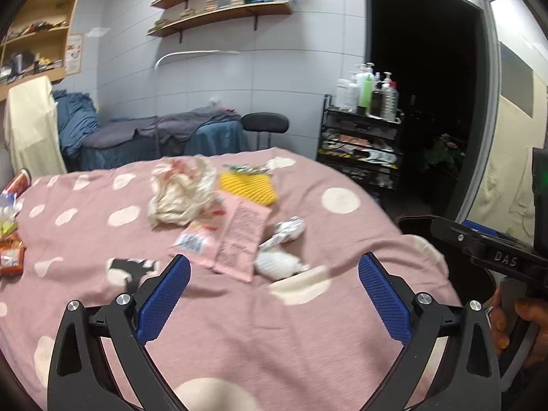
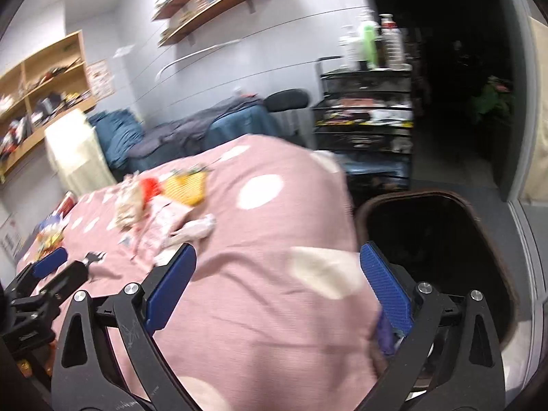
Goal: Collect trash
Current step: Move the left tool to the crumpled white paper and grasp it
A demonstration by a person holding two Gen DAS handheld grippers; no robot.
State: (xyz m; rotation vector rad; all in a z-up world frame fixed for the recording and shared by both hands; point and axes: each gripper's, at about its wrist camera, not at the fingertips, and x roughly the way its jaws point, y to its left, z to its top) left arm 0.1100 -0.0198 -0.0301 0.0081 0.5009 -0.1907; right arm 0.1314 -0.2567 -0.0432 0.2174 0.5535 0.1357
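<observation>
Trash lies on a pink polka-dot bedspread (image 1: pixel 274 342): a crumpled white plastic bag (image 1: pixel 178 195), a yellow foam net (image 1: pixel 248 185), pink packets (image 1: pixel 236 236), a twisted silvery wrapper (image 1: pixel 286 231), a white tissue wad (image 1: pixel 277 264) and a black-and-white scrap (image 1: pixel 132 267). My left gripper (image 1: pixel 274 258) hovers open just short of the tissue and the packets, holding nothing. My right gripper (image 2: pixel 278 246) is open and empty over the bed's right edge, beside a dark bin (image 2: pixel 438 239) on the floor. A blurred purple scrap (image 2: pixel 385 335) shows by its right finger.
Snack packets (image 1: pixel 10 253) and a red cup (image 1: pixel 20 181) sit at the bed's left edge. A black cart (image 1: pixel 363 144) with bottles stands past the bed by a dark doorway. A hand (image 1: pixel 520 322) holds the right tool. A blue bed (image 1: pixel 154 137) lies behind.
</observation>
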